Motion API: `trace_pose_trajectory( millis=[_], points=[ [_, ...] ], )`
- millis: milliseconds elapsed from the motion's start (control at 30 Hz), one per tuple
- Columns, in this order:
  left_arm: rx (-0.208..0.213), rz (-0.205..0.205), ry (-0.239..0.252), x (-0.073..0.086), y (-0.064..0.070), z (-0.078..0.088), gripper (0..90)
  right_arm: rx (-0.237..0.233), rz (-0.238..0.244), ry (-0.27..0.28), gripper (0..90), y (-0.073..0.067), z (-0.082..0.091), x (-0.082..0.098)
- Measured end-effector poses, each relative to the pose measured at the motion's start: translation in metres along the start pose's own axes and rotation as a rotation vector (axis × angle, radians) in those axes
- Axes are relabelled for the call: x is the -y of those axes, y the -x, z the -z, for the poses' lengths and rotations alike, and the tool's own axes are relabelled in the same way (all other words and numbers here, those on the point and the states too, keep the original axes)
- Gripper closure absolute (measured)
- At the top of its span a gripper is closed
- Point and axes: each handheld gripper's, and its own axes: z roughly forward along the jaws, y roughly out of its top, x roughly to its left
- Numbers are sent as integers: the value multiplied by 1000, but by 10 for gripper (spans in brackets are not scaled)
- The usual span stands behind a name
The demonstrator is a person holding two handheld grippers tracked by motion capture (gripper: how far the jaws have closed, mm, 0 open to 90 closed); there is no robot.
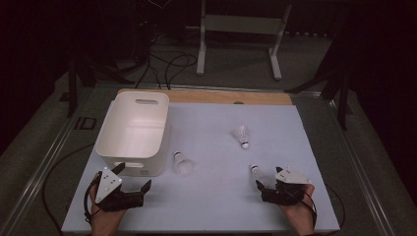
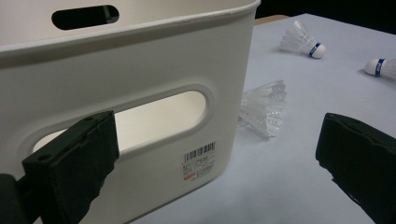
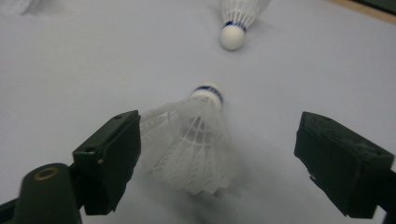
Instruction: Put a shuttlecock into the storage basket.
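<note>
— Right gripper view: where's the nearest shuttlecock?
— Between the right gripper's spread jaws, unpinched, near right on the table.
— Left gripper?
— Spread too, empty, beside the white bin.

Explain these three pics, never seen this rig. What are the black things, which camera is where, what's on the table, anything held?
No robot here: a person holds a hand-held two-jaw gripper in each hand. The black blocks are the jaws.

The high view looks down on the table from above the person's side. The left gripper is at bottom left, the right gripper at bottom right. The other two pictures come from a camera riding on each gripper, looking out between its jaws.

On the table: a white bin with handle slots, and three shuttlecocks. One shuttlecock lies beside the bin, a far shuttlecock sits mid-table, and a near shuttlecock lies in front of the right gripper.

Nothing is held. The left gripper is open at the bin's near wall. The right gripper is open with the near shuttlecock's feathers between its jaws, the pads not pressing on it.
</note>
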Motion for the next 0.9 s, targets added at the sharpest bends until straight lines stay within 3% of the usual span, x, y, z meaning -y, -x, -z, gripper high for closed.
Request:
trace_pose_trajectory(
  millis=[133, 400, 433, 500, 700, 833, 900],
  points=[
    [1, 0, 0, 0, 0, 0, 0, -10, 19, -16, 178, -3, -3, 1],
    [1, 4, 2, 0, 0, 0, 0, -16, 29, -29, 335, -2, -4, 3],
    [1, 4, 1, 0, 0, 0, 0, -14, 33, -33, 424, -2, -5, 2],
    [1, 5, 1, 0, 0, -1, 0, -14, 53, -38, 511, -4, -7, 1],
    [3, 2, -1, 0, 0, -2, 0, 1, 95, -65, 648, -7, -15, -1],
    [3, 3, -2, 1, 0, -2, 0, 11, 81, -81, 704, -7, -18, -1],
    [2, 2, -2, 1, 0, -2, 0, 18, 81, -78, 777, -6, -20, -1]
  ],
)
